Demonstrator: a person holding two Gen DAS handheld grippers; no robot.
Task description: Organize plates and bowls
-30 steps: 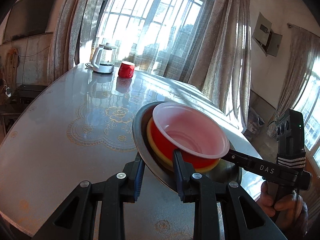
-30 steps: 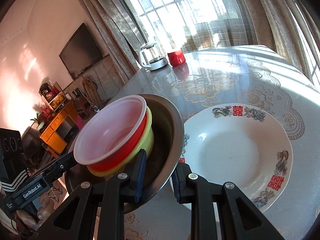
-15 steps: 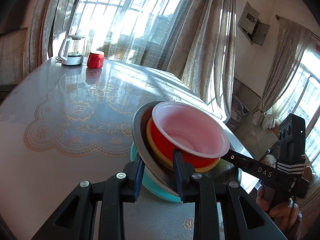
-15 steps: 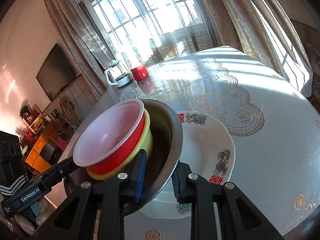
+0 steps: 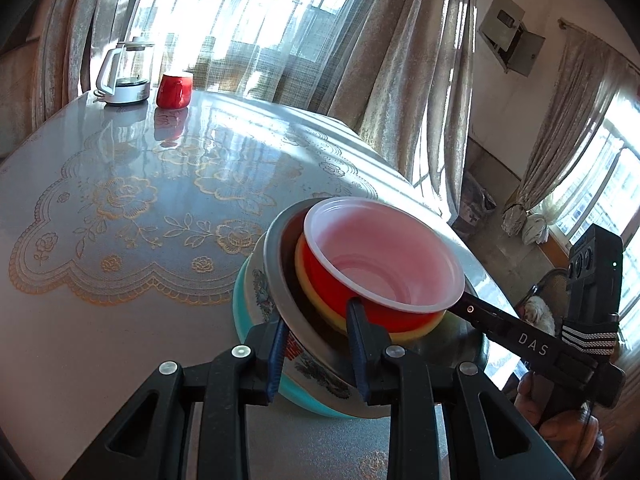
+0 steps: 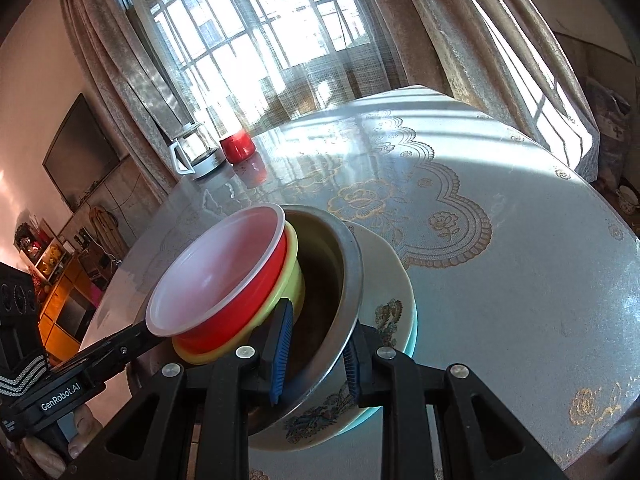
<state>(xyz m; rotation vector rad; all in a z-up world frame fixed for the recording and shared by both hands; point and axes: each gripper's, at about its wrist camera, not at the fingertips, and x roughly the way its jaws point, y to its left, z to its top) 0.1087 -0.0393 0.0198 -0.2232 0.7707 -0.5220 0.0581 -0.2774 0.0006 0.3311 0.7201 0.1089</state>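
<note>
A steel bowl (image 5: 280, 276) (image 6: 349, 280) holds a yellow bowl (image 5: 416, 334) (image 6: 295, 280), and nested in that is a red bowl (image 5: 340, 292) (image 6: 224, 320) with a white inside. My left gripper (image 5: 318, 350) is shut on the steel bowl's near rim. My right gripper (image 6: 316, 354) is shut on the opposite rim. The stack hangs tilted over a white flowered plate (image 5: 260, 292) (image 6: 390, 280), which lies on a teal plate (image 5: 240, 312) (image 6: 412, 344). Whether the steel bowl touches the plate I cannot tell.
A glass kettle (image 5: 124, 80) (image 6: 196, 152) and a red mug (image 5: 174, 90) (image 6: 238, 148) stand at the far end of the round table (image 5: 120, 280). The table's edge runs just behind the plates, with curtains and windows beyond. A hand (image 5: 560, 440) grips the right tool.
Both grippers carried the bowl stack sideways and slightly down. The white plate, earlier beside the stack, is now under it, and the teal plate has come into view.
</note>
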